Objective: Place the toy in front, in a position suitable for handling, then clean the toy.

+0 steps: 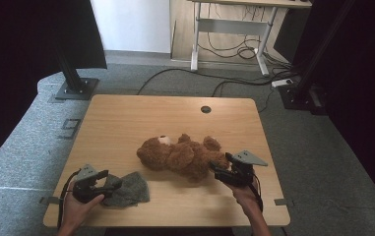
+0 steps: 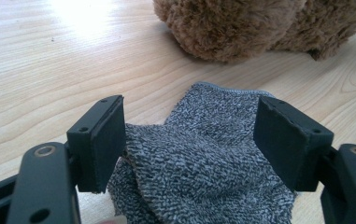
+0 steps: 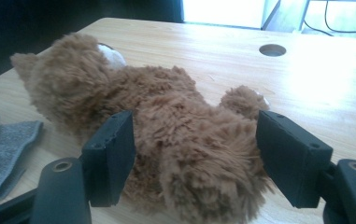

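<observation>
A brown teddy bear (image 1: 180, 155) lies on its back in the middle of the wooden table (image 1: 126, 118), head toward the left. My right gripper (image 1: 219, 167) is at its legs; in the right gripper view the open jaws (image 3: 196, 140) straddle the bear's furry lower body (image 3: 166, 121) without squeezing it. A grey knitted cloth (image 1: 128, 189) lies crumpled at the front left. My left gripper (image 1: 110, 181) sits over its left edge, and in the left gripper view the cloth (image 2: 203, 158) lies between the open jaws (image 2: 189, 135). The bear's head (image 2: 231, 28) shows just beyond.
A round cable hole (image 1: 205, 109) sits near the table's far edge. Both hands are close to the front edge. On the carpet beyond stand a black stand base (image 1: 74, 88), cables and a white desk frame (image 1: 229, 29).
</observation>
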Tool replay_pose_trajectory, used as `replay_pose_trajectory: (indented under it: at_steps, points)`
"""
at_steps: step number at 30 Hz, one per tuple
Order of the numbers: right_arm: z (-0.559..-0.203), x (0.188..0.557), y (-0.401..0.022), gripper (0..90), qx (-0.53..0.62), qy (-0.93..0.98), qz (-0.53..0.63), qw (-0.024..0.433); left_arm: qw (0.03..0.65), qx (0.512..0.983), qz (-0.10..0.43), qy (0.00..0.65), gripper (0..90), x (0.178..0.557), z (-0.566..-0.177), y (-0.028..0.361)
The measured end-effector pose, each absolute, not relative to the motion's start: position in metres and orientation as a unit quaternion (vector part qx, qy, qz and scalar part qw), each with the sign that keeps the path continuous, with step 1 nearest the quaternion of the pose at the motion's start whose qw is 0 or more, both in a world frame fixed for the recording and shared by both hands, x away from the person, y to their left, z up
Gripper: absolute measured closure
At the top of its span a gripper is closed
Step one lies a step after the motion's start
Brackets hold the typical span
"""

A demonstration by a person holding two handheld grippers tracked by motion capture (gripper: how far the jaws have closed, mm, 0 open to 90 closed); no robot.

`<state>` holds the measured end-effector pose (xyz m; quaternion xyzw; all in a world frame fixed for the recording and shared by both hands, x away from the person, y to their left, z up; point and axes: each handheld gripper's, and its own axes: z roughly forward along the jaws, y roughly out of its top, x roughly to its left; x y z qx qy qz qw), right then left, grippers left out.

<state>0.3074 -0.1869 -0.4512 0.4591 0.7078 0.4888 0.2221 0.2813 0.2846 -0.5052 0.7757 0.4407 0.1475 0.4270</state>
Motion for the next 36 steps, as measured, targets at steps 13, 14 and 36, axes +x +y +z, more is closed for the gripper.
replay_pose_trajectory:
  at_steps: [13, 14, 36]
  points:
    - [-0.432, 0.305, -0.188, 27.7, 0.45, 0.694, 0.516, 0.221, 0.423, 0.789, 0.13, 0.426, 18.7, 0.281, -0.504, 0.278]
    - [-0.43, 0.306, -0.186, 27.7, 0.449, 0.694, 0.518, 0.221, 0.422, 0.792, 0.126, 0.422, 18.0, 0.281, -0.504, 0.277]
    - [-0.426, 0.321, -0.162, 27.6, 0.438, 0.706, 0.515, 0.21, 0.327, 0.857, 0.105, 0.385, 15.9, 0.29, -0.53, 0.242]
